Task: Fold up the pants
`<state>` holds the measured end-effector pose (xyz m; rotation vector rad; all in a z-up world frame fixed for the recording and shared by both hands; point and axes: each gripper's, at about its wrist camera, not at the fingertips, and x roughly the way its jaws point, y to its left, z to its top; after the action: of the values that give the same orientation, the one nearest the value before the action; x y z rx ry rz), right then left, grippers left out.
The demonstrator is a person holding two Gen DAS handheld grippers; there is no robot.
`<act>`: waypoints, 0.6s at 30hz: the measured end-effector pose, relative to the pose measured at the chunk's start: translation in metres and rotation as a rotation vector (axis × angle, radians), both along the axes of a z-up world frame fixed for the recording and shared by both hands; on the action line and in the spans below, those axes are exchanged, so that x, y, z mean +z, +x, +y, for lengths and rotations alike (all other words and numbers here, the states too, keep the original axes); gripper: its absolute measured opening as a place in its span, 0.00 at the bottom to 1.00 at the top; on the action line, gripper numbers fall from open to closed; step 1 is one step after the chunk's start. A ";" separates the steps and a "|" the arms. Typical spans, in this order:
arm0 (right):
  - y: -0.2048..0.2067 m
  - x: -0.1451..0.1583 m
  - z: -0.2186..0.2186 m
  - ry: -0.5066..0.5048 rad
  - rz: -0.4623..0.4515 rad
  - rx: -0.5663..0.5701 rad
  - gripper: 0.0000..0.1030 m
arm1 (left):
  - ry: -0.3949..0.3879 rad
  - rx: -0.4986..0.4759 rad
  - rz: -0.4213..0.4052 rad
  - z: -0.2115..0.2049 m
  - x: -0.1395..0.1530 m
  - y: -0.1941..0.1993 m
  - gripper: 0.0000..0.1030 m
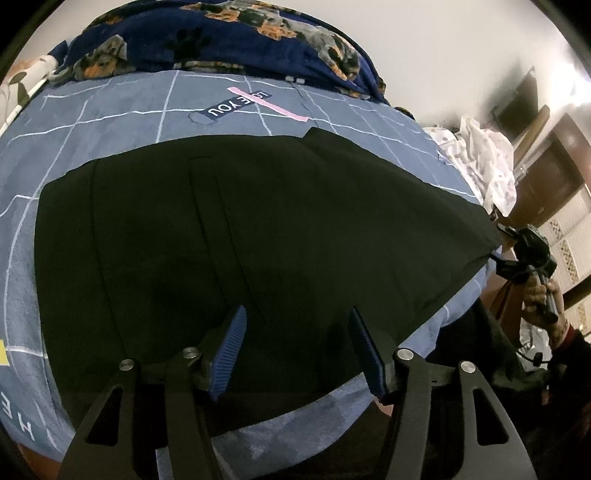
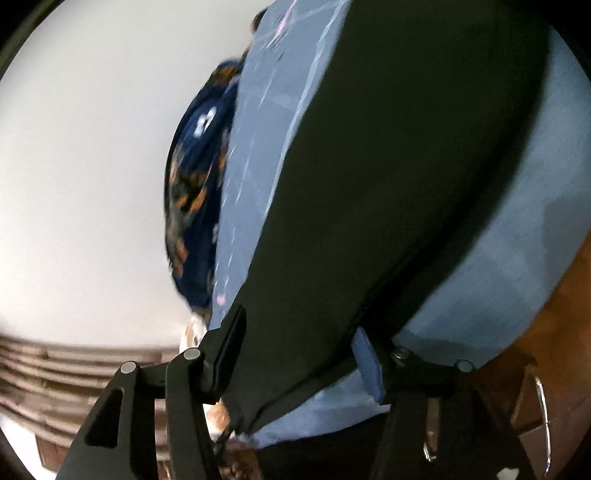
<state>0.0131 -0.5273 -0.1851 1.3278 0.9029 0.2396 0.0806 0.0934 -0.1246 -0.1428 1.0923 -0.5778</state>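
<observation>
Black pants (image 1: pixel 236 236) lie spread flat on a blue grid-patterned bed cover (image 1: pixel 110 122). My left gripper (image 1: pixel 297 314) is open, its blue pads hovering over the pants' near edge, holding nothing. My right gripper (image 1: pixel 496 242) shows in the left wrist view at the pants' right end, touching the cloth's corner. In the right wrist view the pants (image 2: pixel 388 184) run between the right gripper's (image 2: pixel 299 325) wide-apart fingers, which straddle the end of the cloth; the view is tilted and blurred. Whether the cloth is pinched I cannot tell.
A dark blue dog-print blanket (image 1: pixel 229 33) is bunched at the bed's far side. White patterned cloth (image 1: pixel 484 158) lies heaped at the right edge. Brown wooden furniture (image 1: pixel 554 166) stands beyond the bed on the right.
</observation>
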 end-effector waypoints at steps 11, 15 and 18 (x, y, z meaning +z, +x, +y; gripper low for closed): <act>0.028 -0.006 0.111 0.009 -0.010 0.189 0.53 | -0.014 -0.012 -0.003 0.001 -0.001 -0.002 0.60; 0.028 -0.009 0.123 -0.058 0.020 0.211 0.15 | -0.015 -0.011 -0.004 0.000 0.000 -0.003 0.60; 0.021 -0.014 0.126 -0.074 0.058 0.219 0.06 | 0.000 -0.020 -0.005 0.000 0.000 -0.003 0.60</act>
<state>0.0337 -0.4011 -0.1993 1.1727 1.0977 0.3355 0.0771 0.0930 -0.1242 -0.1306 1.0901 -0.5960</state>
